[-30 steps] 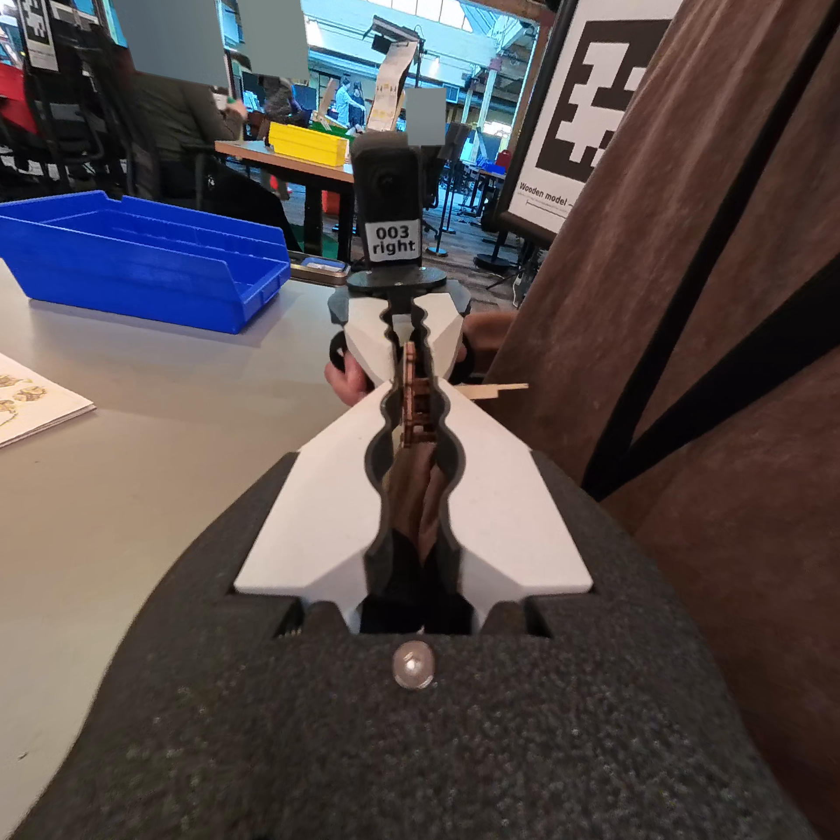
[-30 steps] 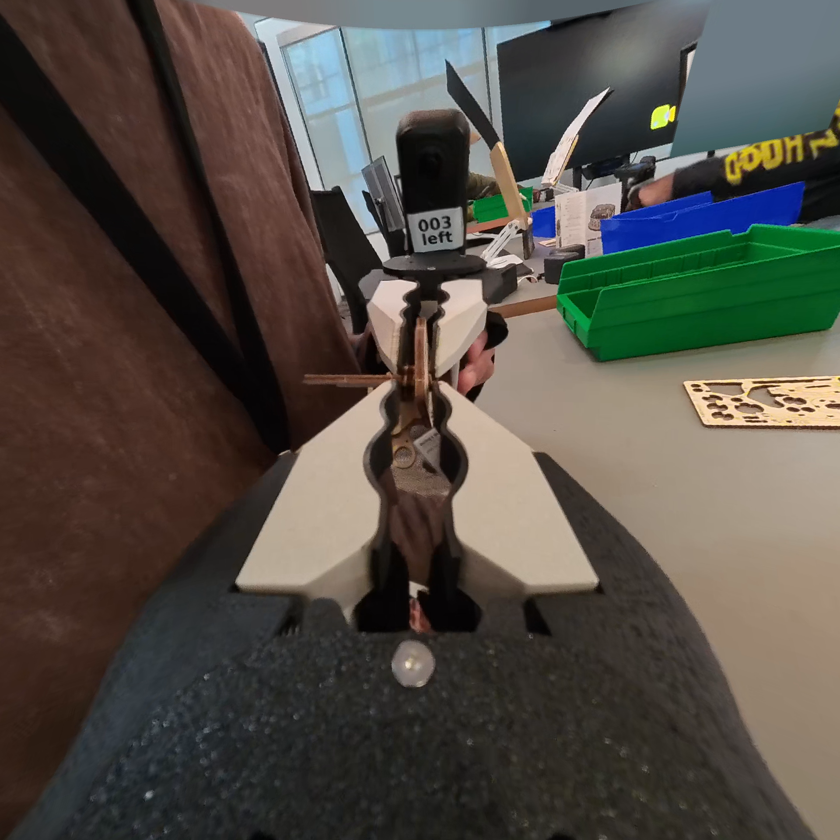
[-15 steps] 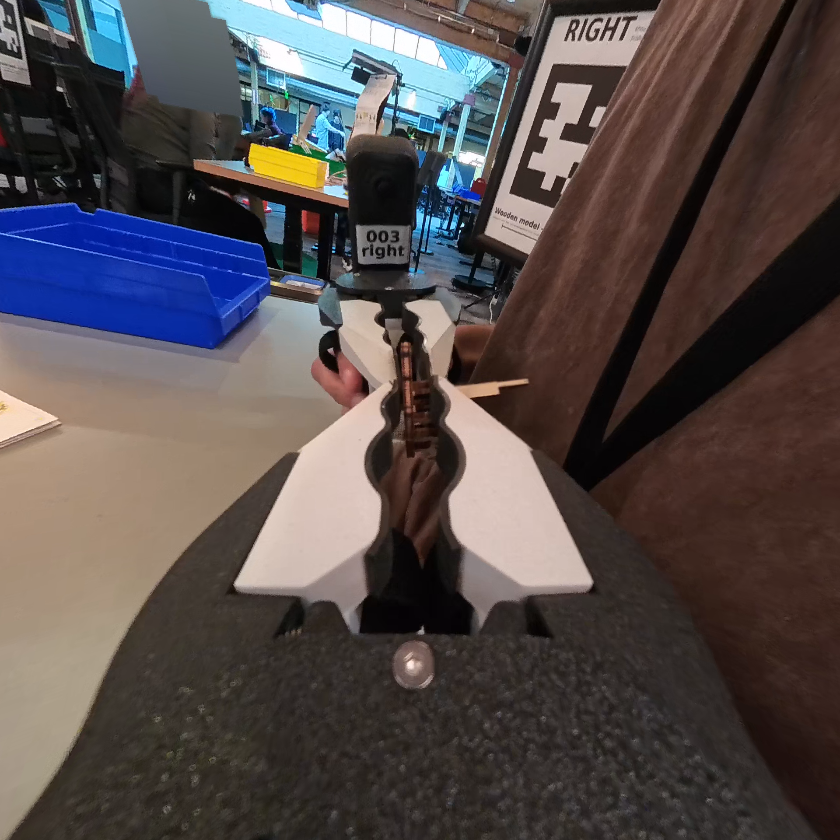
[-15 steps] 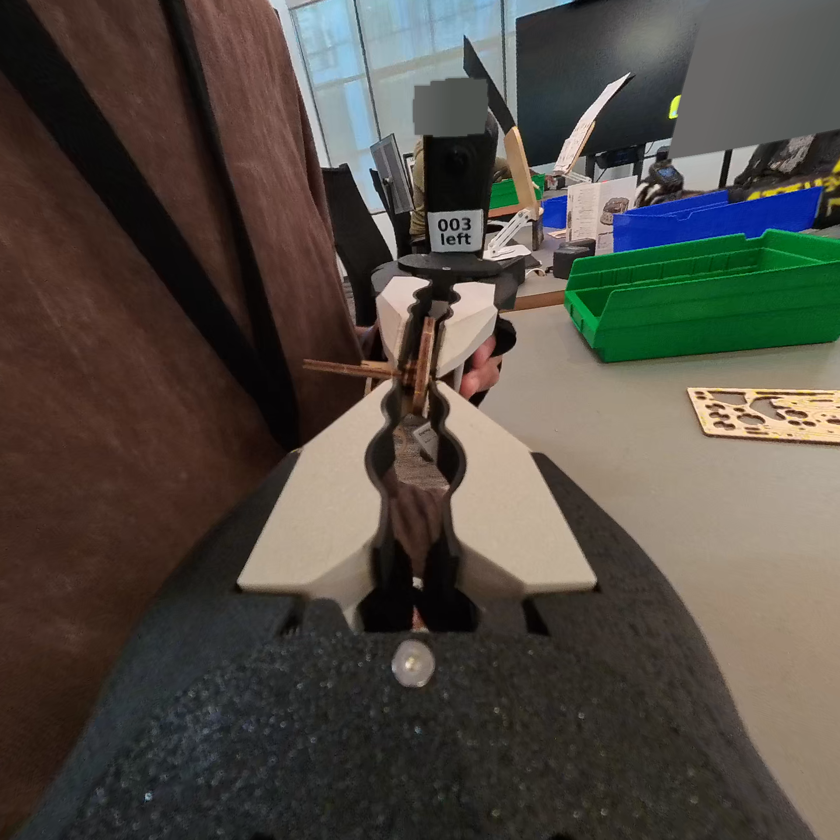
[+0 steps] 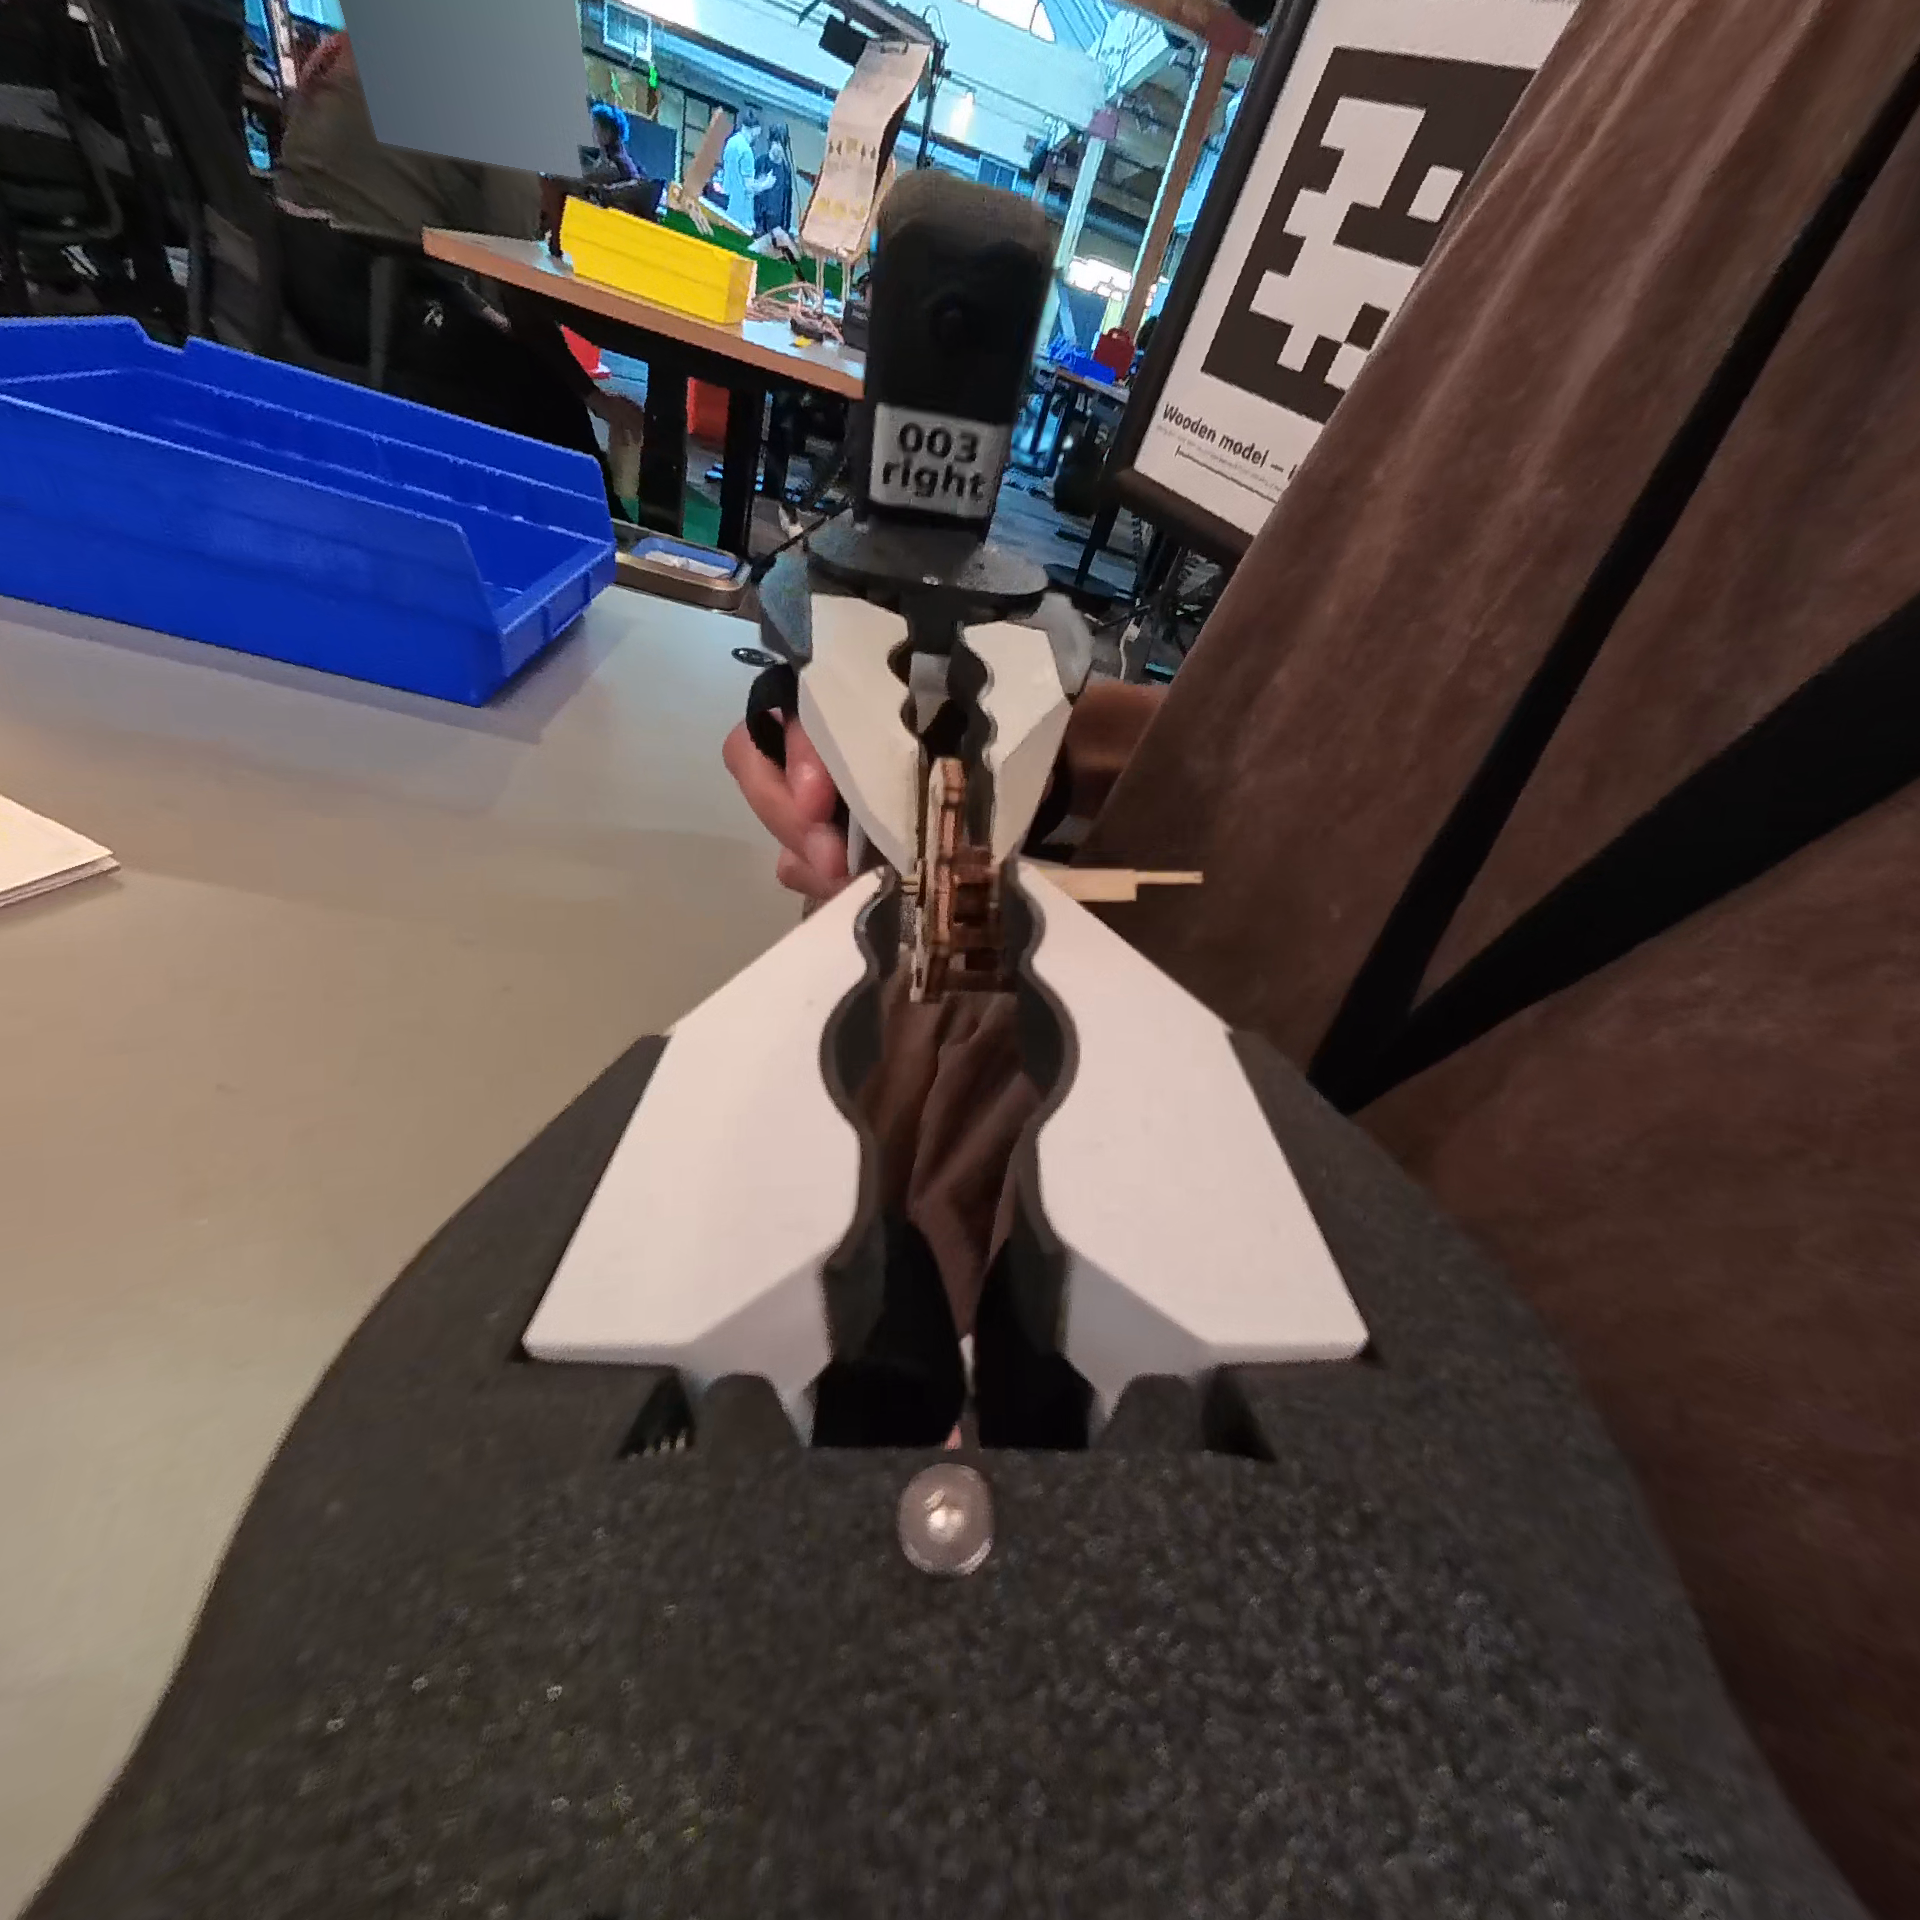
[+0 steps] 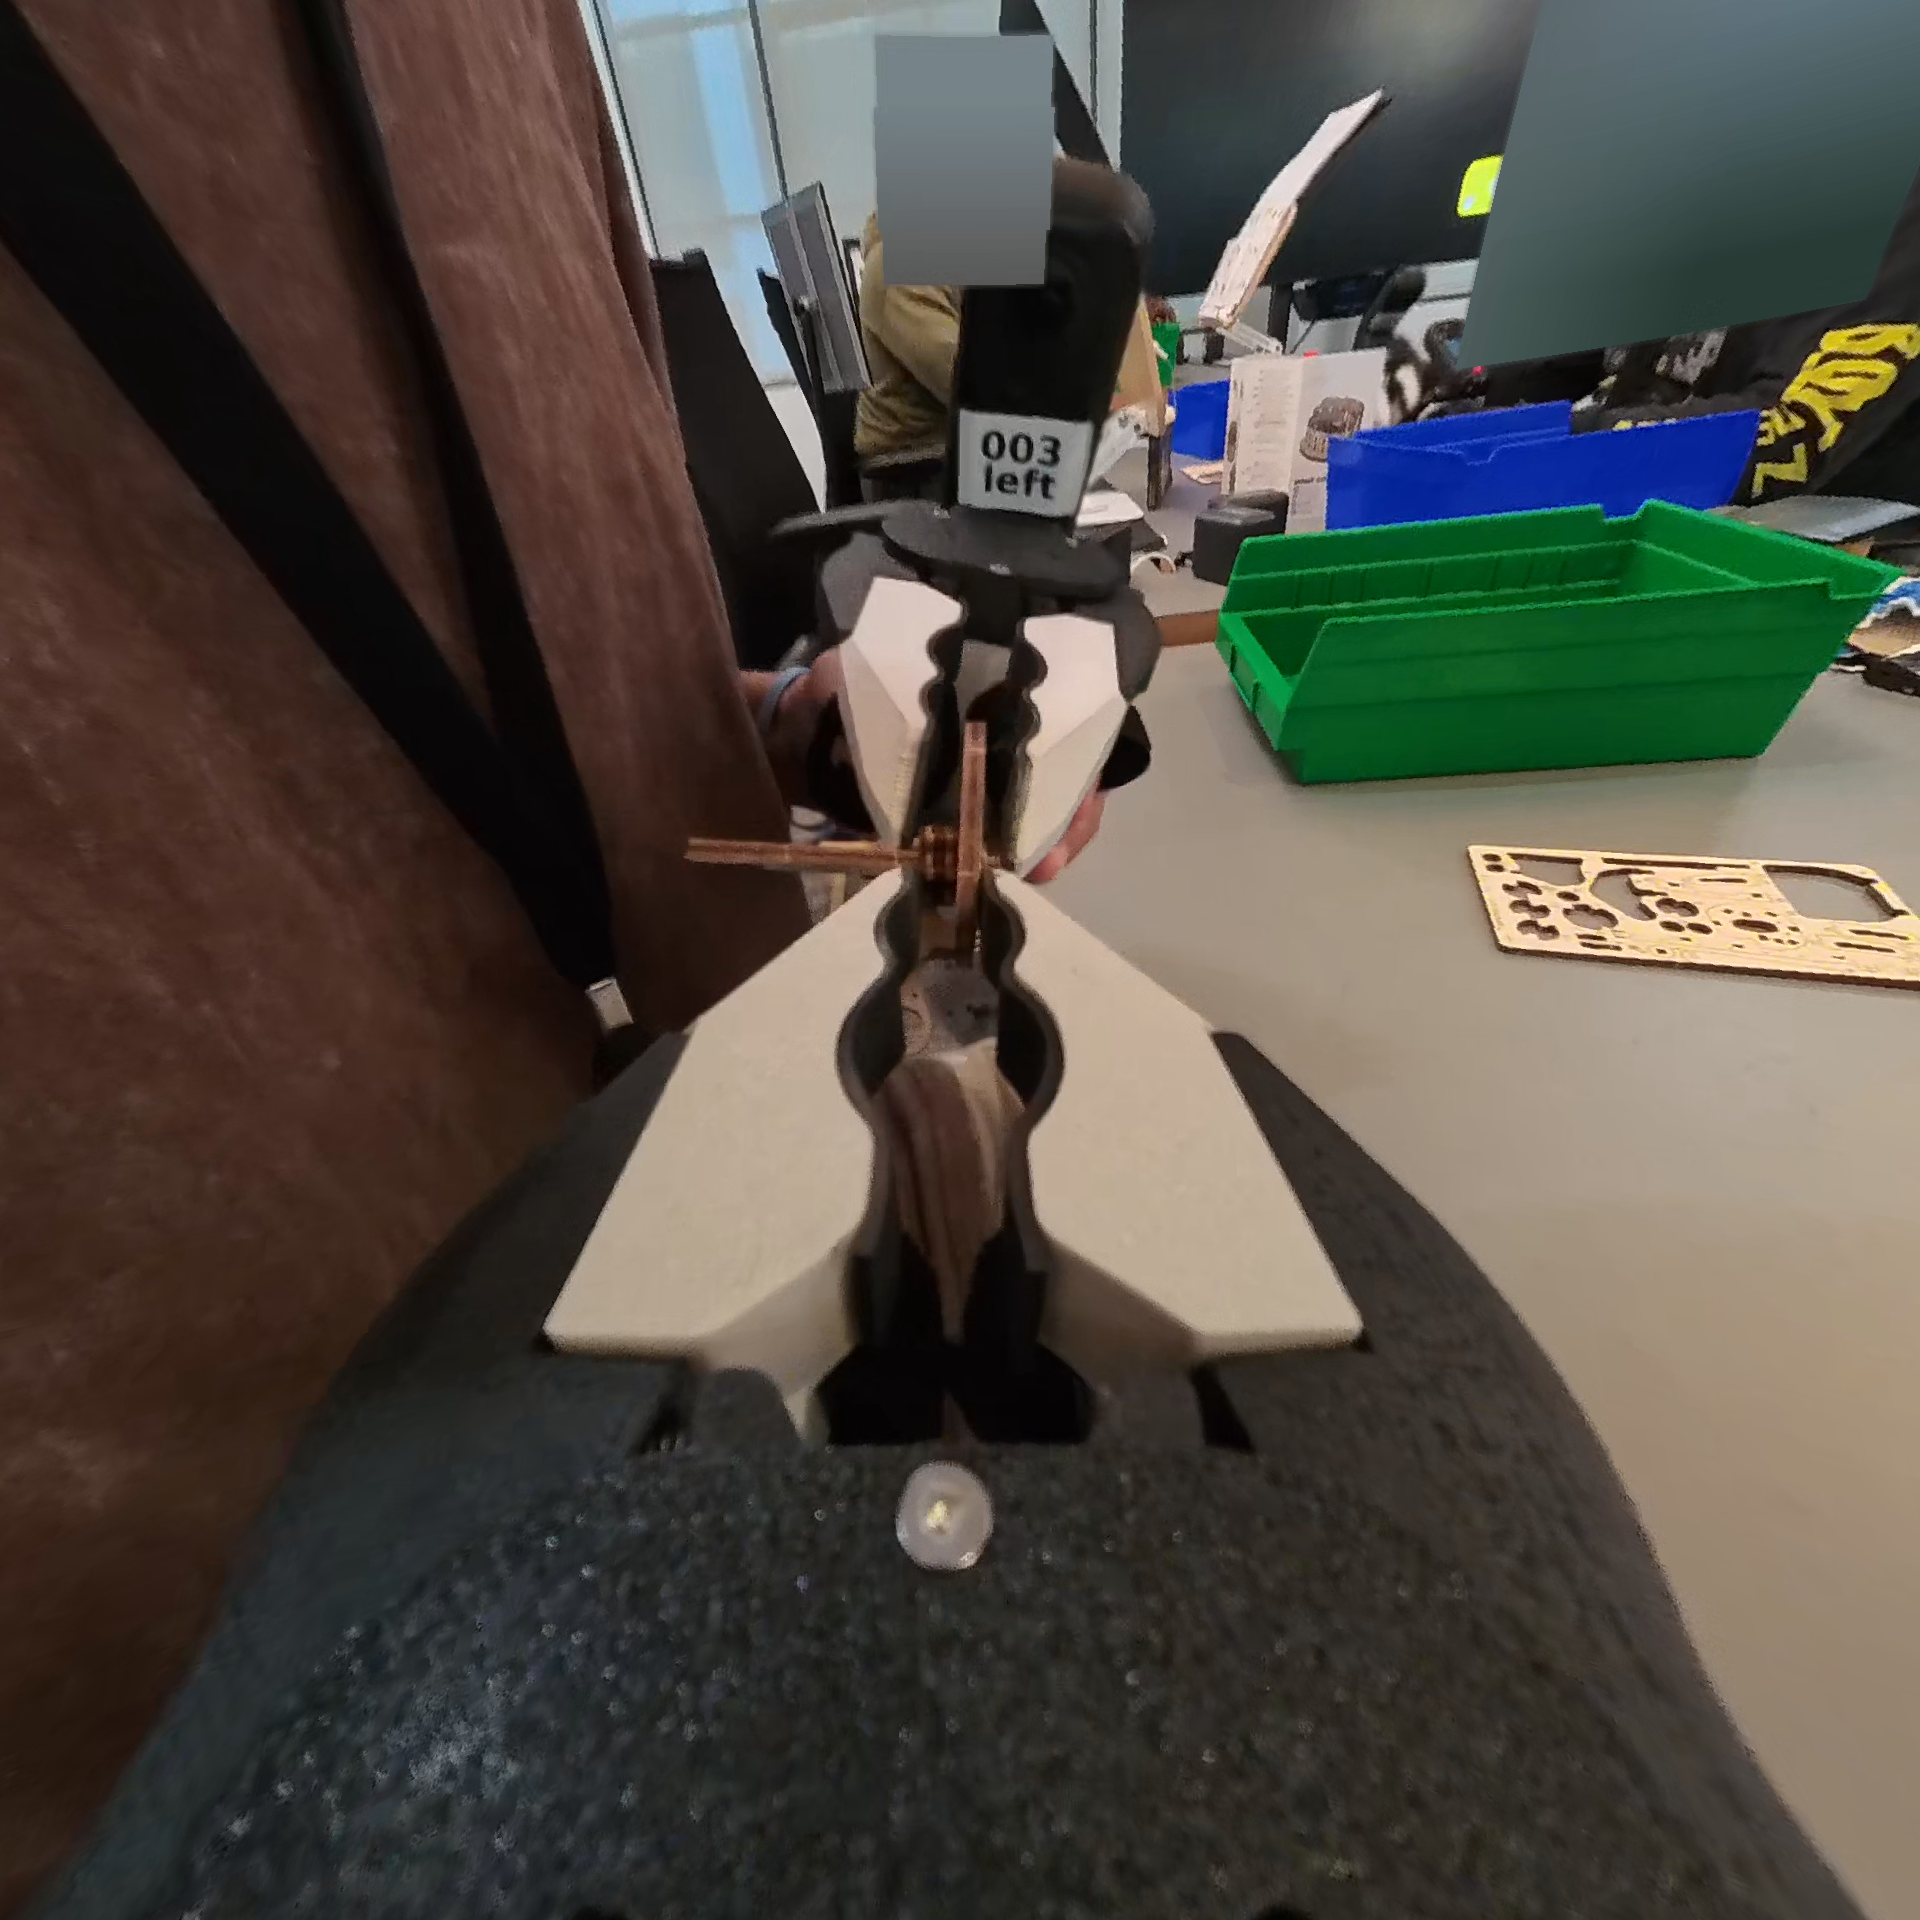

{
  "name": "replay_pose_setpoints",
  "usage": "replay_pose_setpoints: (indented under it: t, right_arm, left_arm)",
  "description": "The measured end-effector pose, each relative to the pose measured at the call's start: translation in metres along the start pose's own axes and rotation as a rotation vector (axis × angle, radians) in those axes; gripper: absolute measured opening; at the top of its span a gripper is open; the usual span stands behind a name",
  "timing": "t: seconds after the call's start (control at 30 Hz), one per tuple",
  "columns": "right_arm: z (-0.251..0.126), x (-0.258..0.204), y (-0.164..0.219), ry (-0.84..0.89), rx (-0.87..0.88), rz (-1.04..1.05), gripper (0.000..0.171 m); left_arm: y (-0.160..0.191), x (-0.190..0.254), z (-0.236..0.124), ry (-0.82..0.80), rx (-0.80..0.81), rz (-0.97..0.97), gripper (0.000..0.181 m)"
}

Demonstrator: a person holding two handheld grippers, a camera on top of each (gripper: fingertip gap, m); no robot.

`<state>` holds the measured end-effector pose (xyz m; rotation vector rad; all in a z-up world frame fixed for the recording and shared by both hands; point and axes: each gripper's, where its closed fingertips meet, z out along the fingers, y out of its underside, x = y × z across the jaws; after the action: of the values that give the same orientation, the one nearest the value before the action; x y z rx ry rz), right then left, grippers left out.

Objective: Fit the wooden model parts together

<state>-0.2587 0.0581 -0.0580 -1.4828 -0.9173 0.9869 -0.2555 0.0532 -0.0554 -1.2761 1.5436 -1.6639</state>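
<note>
Between 2 tongs (image 5: 951,904): 1 wooden assembly (image 5: 961,914)

Grey counter (image 5: 312,987): blue plastic bin (image 5: 291,540) at far left, white paper sheet (image 5: 47,857) near it (edge only). Green plastic bin (image 6: 1538,644) opposite side. Yellow bin (image 5: 655,260) on a background table.

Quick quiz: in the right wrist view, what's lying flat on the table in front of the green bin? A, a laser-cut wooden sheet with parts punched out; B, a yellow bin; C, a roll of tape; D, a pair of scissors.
A: a pale wooden sheet full of cut-out holes lies flat on the grey table, nearer than the green bin.
</note>
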Motion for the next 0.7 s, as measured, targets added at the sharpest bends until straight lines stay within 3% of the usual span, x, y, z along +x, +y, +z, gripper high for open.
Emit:
replay_pose_setpoints:
  t: [0.7]
  right_arm:
    - [0.002, 0.005, 0.011, 0.055, -0.133, -0.062, 0.01]
  left_arm:
    - [0.013, -0.008, -0.001, -0.088, -0.111, 0.103, 0.011]
